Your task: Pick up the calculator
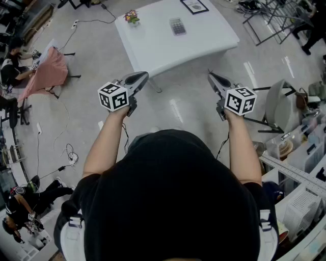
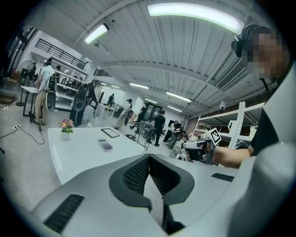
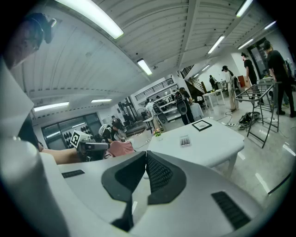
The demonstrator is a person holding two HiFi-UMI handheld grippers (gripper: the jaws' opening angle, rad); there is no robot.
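Head view: calculator (image 1: 177, 26) seemingly flat on table (image 1: 153, 48)

White table (image 1: 153, 46) w/ calculator (image 1: 177, 26), flower pot (image 1: 132, 17) & framed pic (image 1: 194, 6) on top.

White table (image 1: 153, 46); grey calculator (image 1: 177, 26); pink cloth (image 1: 51, 71).

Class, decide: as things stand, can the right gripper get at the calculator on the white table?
Probably not yet: the right gripper hangs short of the table, over floor. Nothing covers the calculator.
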